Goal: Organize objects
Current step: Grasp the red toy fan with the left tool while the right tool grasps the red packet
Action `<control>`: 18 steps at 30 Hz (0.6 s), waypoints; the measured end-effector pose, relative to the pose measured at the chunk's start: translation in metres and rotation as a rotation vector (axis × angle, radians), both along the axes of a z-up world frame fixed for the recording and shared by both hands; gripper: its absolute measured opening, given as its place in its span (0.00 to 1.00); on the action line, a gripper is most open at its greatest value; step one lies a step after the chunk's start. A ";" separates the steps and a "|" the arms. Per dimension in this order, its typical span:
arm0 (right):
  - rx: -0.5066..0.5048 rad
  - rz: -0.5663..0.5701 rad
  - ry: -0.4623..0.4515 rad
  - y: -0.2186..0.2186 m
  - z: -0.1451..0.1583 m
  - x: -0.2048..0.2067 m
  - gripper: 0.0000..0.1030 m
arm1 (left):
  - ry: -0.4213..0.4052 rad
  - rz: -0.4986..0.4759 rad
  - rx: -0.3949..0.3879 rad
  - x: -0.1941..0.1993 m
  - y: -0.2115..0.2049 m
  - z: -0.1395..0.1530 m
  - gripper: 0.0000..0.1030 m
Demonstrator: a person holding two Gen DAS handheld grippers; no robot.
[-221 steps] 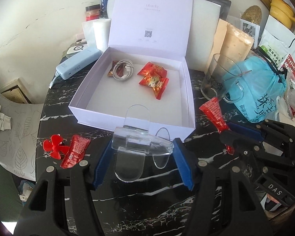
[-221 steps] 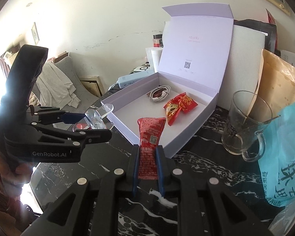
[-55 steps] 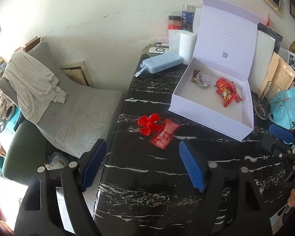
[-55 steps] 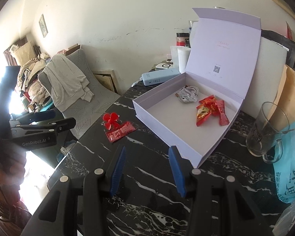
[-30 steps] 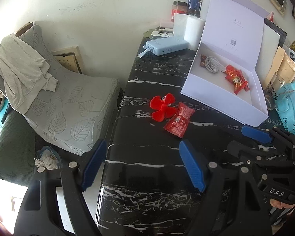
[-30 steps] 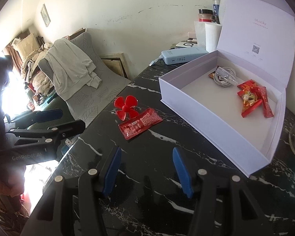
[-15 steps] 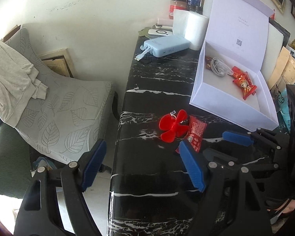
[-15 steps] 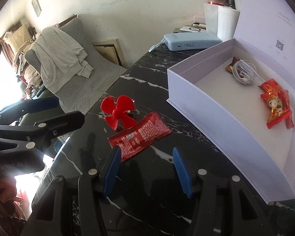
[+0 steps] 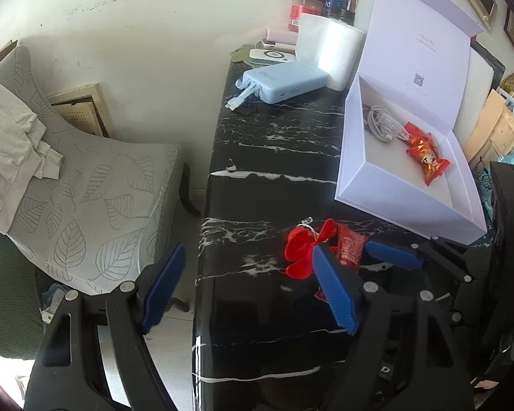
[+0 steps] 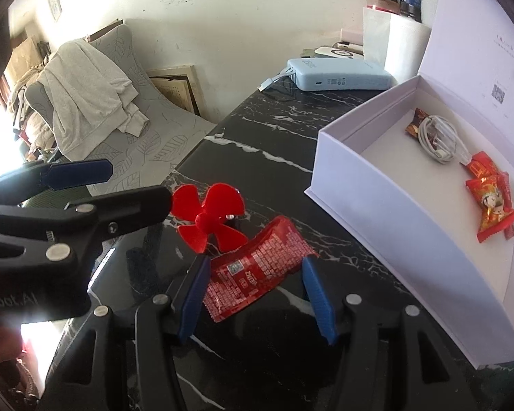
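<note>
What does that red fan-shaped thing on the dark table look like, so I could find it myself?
Start at the open white box on the black marble table. Just outside the box's near corner, on bare marble, lie two red things touching each other. The propeller is the rounded one with petal-like plastic blades round a hub; the snack packet beside it is flat, rectangular and printed.

Home living room: cushioned chair [image 9: 96, 185] (clothes draped), cluttered marble table [image 9: 274, 157].
</note>
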State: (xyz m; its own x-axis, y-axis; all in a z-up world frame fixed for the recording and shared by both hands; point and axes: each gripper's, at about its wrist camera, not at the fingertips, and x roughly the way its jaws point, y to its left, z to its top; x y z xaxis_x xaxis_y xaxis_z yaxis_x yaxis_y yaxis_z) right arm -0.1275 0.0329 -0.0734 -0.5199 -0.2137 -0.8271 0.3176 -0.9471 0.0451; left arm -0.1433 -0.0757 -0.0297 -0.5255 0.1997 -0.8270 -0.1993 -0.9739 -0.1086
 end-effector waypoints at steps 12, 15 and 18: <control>0.016 0.017 0.034 0.019 0.001 0.013 0.19 | -0.016 -0.016 0.014 -0.001 0.007 -0.001 0.74; 0.004 0.021 0.034 0.029 0.002 0.018 0.18 | -0.020 -0.049 0.012 -0.004 0.018 -0.005 0.74; -0.008 0.019 0.036 0.037 0.001 0.021 0.18 | -0.027 -0.074 -0.022 -0.008 0.031 -0.012 0.74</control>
State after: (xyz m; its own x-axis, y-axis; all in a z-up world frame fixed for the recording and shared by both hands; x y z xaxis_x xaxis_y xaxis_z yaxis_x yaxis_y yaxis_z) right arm -0.1064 0.0699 -0.0726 -0.5454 -0.2306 -0.8059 0.3370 -0.9406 0.0412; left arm -0.1513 -0.0452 -0.0421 -0.4873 0.2184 -0.8455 -0.2677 -0.9590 -0.0934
